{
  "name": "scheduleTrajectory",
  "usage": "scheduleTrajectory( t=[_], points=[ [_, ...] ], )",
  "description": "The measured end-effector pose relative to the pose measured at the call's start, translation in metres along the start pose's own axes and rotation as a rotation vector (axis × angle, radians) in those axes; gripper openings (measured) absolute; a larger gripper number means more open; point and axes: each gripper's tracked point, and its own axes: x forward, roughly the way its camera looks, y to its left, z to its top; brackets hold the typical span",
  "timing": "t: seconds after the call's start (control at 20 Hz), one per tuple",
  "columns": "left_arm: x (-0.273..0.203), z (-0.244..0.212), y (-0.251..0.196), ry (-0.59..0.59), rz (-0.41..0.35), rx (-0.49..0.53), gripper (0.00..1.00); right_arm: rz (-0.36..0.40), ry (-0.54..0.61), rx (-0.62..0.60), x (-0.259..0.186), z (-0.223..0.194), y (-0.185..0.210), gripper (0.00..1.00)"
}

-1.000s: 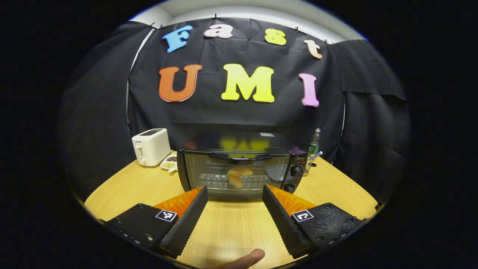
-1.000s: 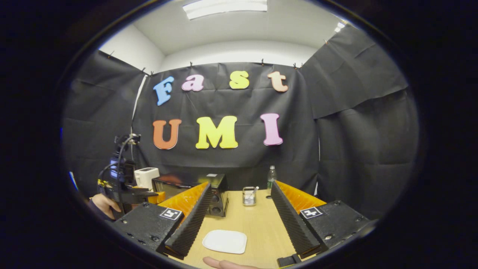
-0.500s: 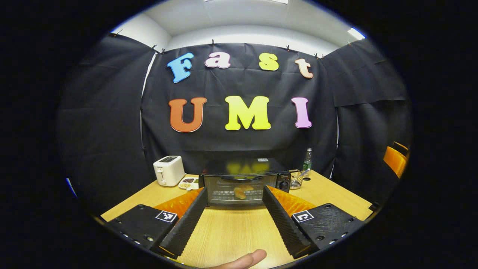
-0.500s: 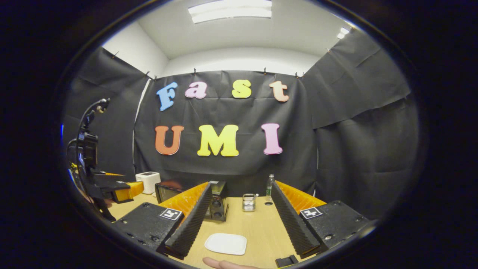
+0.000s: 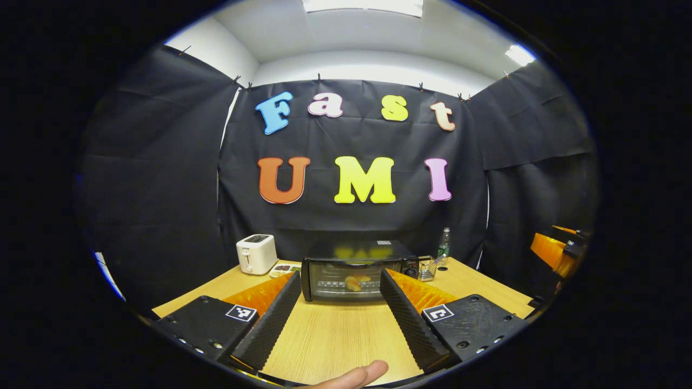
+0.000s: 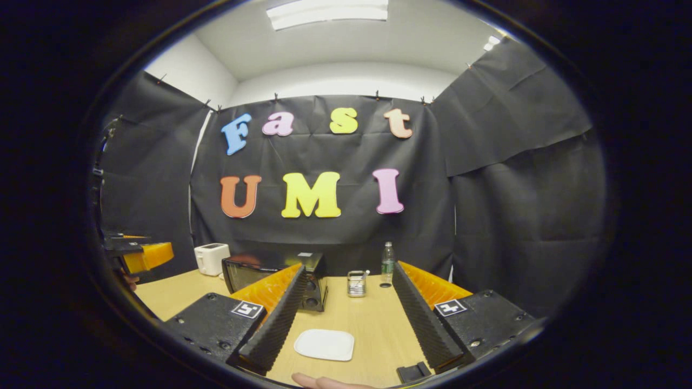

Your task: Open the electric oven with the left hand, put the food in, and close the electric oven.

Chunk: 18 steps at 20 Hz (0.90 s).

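Oven, black, boxy, with a glass door (image 5: 351, 278): take it as your landmark. It stands on the pale wooden table (image 5: 335, 335) toward the back, its long axis running across your left gripper view, door shut and facing you. Through the glass you can see the golden, croissant-like piece of food (image 5: 354, 282) lying on the rack inside, so by the look of things the task is as good as done and what remains is to rest your hands.

Left of the oven stands a white toaster (image 5: 256, 253), with a small dish of grains (image 5: 280, 267) between them. Your left gripper (image 5: 339, 302) points straight at the door from well back, its ribbed black fingers spread wide and holding nothing; bare tabletop runs from the fingers to the oven front, so this hand is the nearer and better lined-up one should the door need a push.

Right of the oven sit a small wire basket (image 6: 356, 283) and a clear plastic bottle (image 6: 386, 263), both near the back edge. Your right gripper (image 6: 346, 313) hangs off to the oven's right, also well back, fingers apart and empty, above a white square plate (image 6: 325, 344) that lies bare on the table.
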Motion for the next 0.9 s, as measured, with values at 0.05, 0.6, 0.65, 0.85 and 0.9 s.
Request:
scheduleTrajectory(
  t=[0.05, 0.6, 0.65, 0.85, 0.9],
  points=[
    [-0.002, 0.003, -0.002, -0.006, -0.008, -0.015, 0.96, 0.008, -0.001, 0.008, 0.0, 0.0, 0.002, 0.96],
    [-0.009, 0.007, -0.013, -0.02, -0.04, 0.049, 0.95, -0.029, -0.006, 0.005, 0.003, -0.004, -0.015, 0.96],
    [-0.01, 0.006, -0.015, -0.02, -0.045, 0.054, 0.95, -0.031, -0.006, 0.006, 0.002, -0.003, -0.015, 0.96],
    [-0.013, 0.005, -0.02, -0.015, -0.054, 0.06, 0.96, -0.025, -0.005, 0.012, 0.001, -0.004, -0.016, 0.96],
    [-0.013, 0.004, -0.02, -0.014, -0.056, 0.061, 1.0, -0.025, -0.004, 0.012, 0.002, -0.006, -0.016, 0.96]
  ],
)
